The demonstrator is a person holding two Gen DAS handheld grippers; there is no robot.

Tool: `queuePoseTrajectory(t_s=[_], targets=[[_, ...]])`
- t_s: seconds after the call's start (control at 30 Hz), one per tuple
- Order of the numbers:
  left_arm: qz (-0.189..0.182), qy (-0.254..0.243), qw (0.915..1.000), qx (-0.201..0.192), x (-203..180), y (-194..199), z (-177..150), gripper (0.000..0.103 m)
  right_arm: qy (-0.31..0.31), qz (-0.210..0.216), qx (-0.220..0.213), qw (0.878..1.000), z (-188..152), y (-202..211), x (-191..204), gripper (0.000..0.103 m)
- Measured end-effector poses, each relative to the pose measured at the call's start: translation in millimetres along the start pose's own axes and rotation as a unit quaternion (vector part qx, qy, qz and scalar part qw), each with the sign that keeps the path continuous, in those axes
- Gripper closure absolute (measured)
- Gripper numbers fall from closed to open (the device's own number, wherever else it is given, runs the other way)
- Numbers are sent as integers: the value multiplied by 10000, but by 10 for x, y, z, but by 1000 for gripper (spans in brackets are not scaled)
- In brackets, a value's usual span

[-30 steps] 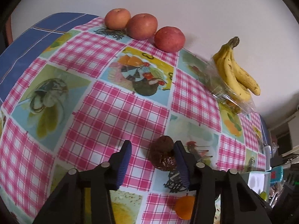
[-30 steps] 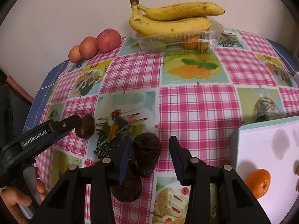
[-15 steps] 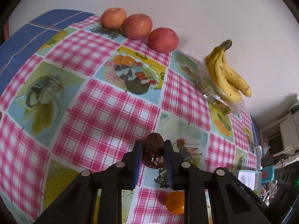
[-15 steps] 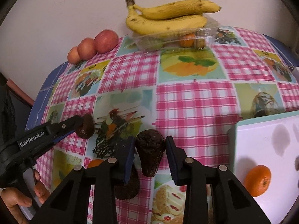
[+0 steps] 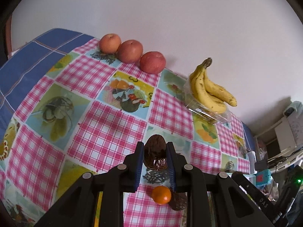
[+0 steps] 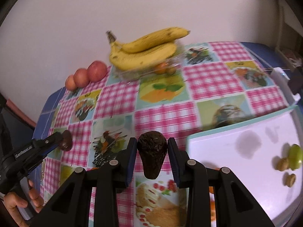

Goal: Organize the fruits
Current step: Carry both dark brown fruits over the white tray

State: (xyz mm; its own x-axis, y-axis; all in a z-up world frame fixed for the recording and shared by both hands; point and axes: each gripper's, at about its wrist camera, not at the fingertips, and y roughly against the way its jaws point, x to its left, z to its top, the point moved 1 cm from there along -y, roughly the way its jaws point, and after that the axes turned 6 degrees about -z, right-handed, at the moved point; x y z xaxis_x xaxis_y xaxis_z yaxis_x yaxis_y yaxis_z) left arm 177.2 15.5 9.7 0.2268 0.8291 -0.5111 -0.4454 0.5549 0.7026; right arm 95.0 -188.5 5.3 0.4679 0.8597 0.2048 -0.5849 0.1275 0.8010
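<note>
Both avocados have lifted off the cloth: left gripper and right gripper jaws each clamp one.

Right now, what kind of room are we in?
Probably a home kitchen or dining corner: a table under a checked picture tablecloth against a plain wall, with apples and bananas on it, and household shelves beside it.
</note>
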Motion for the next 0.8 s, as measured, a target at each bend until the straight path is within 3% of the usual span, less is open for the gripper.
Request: queuePoseTrajectory(t_s=[0.3,0.5,0.67,0.8], targets=[[-143,-181,9997,77,-333,44,-139,78,-575,-498,-136,9970,34,201,-632,68],[-399,-609,9969,301,-851,-85,-329,78,-800,-945,-183,9921,61,275,-1104,68],[-756,-1085,9890,662,-1413,-283,-603,78,-1118,-1097,-201,9875,51,332,-1528,68],[-852,-1725,9771,914,-1899,-464,-903,78,-1398,-1114,-255,9836,41,387,-1822,68]])
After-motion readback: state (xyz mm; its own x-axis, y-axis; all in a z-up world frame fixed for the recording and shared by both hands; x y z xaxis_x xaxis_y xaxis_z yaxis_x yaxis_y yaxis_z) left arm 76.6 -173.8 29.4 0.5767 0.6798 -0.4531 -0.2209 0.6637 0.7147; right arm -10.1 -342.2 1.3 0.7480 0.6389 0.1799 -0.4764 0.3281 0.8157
